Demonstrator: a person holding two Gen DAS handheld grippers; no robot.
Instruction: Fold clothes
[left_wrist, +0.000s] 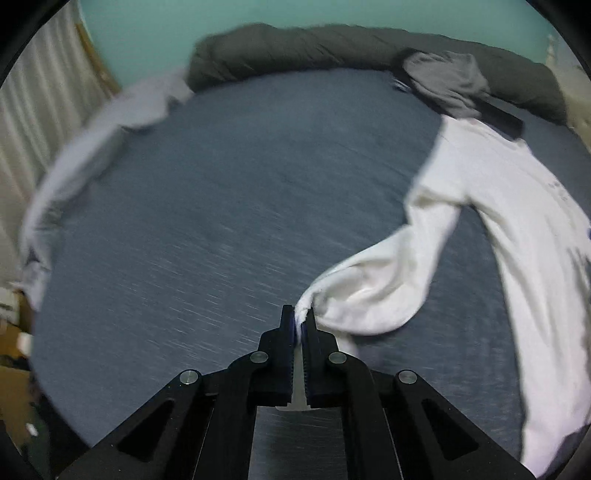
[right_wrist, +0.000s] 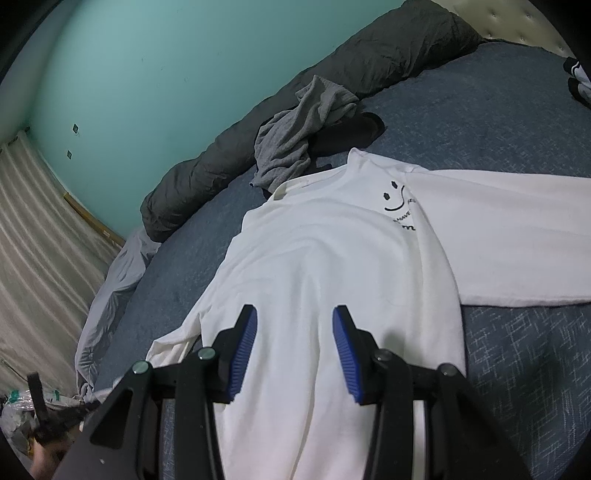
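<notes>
your left gripper is pinched on the sleeve cuff of the white shirt, which lies flat on the bed; the sleeve runs from your jaws right to the body. your right gripper, jaws partly apart and empty, hovers over the hem

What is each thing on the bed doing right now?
White shirt: spread flat, one sleeve pinched and lifted.
Left gripper: fingers shut on the sleeve cuff.
Right gripper: fingers open over the shirt.
Grey garment: crumpled.
Dark duvet: rolled along the wall.
</notes>
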